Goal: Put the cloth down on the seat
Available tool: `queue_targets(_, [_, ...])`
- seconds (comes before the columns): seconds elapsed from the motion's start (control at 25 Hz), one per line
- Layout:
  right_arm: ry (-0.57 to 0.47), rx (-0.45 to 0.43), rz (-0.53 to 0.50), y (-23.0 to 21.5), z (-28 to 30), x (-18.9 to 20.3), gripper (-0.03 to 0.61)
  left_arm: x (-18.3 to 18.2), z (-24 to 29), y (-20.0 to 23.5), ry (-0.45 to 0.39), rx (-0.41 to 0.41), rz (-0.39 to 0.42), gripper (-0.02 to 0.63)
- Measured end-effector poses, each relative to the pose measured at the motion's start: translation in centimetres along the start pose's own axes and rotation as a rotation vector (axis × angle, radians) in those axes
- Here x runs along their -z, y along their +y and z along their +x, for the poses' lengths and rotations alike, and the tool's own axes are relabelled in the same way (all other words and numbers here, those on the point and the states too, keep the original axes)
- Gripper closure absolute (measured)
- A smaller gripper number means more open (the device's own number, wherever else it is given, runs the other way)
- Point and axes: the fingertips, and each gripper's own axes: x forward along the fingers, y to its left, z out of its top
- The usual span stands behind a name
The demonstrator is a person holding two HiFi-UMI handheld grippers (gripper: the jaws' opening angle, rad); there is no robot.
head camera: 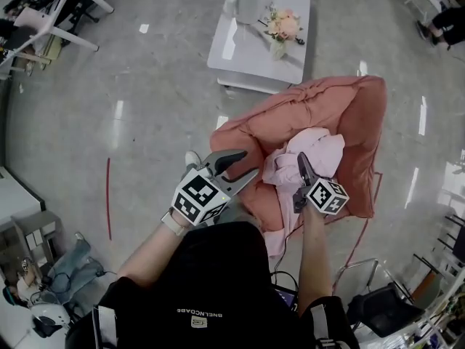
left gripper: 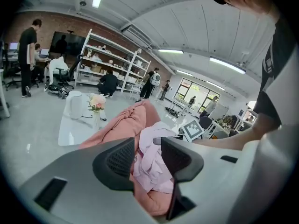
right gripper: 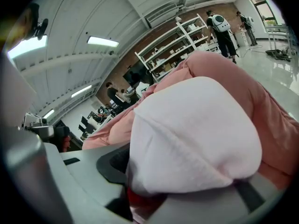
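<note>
Head view: pale pink crumpled cloth (head camera: 312, 155) lies on salmon padded seat (head camera: 356, 115), right gripper (head camera: 300, 169) on it, left gripper (head camera: 236, 164) near the seat's edge. Left gripper view: fingers (left gripper: 117, 164) apart, holding nothing. Right gripper view: fingers (right gripper: 114, 164) pinched on the cloth (right gripper: 196, 134).

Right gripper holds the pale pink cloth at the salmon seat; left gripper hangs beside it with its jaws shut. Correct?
No: the left gripper has its jaws apart and empty, as the left gripper view shows. The right gripper does hold the cloth at the seat.

Soft matt cloth (head camera: 314, 157), glossy floor (head camera: 152, 129)
</note>
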Motion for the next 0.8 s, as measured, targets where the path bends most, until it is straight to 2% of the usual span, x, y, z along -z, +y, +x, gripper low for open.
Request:
queue_targets(0.44, [0.116,0.062,0.034,-4.6,4.3,5.5,0.36,3.9,1.5,0.5,0.028,0.011,-0.043,0.446])
queue_targets(0.8, [0.206,0.166,0.057,-7.8,6.1,9.6,0.305,5.7,1.3,0.6,0.058,0.023,-0.042,0.446])
